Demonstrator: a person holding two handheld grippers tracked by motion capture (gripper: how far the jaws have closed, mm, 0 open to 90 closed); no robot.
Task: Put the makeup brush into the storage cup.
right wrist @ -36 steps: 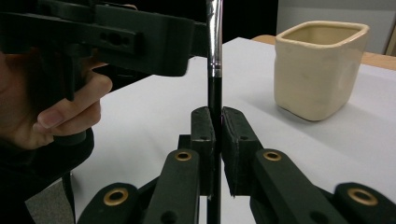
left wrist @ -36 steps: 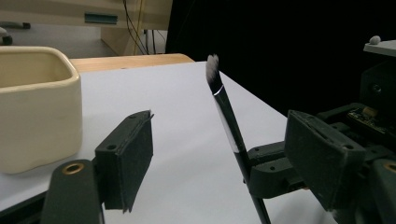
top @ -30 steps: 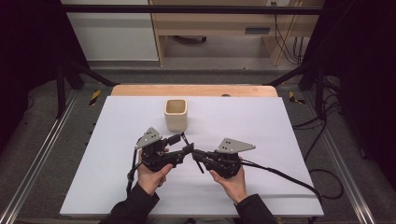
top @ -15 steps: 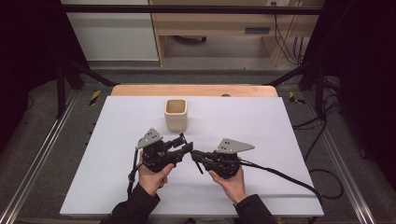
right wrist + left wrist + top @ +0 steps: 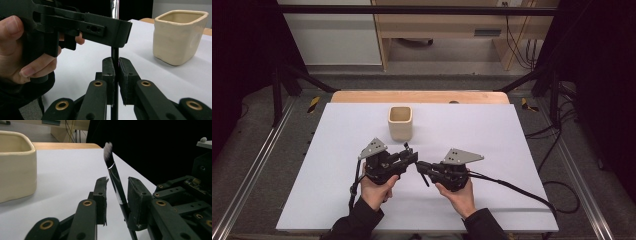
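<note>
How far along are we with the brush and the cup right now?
Done: the right gripper is clamped on the brush handle, bristles up. In hand: the left gripper has just been closing around the handle, a gap showing on one side. Left: the beige cup looks empty, so the brush probably goes in.

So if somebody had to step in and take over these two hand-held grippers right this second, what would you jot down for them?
Right gripper: shut on the handle of the makeup brush, which it holds above the table, bristles up.
Left gripper: its jaws have just been closing around the same brush handle; a gap shows on one side, so no grip yet.
Cream ceramic cup: stands upright and looks empty, just beyond both grippers.
Done: brush lifted and offered between the two grippers.
Left: probably finish the left grip, let go with the right, then drop the brush in the cup.
</note>
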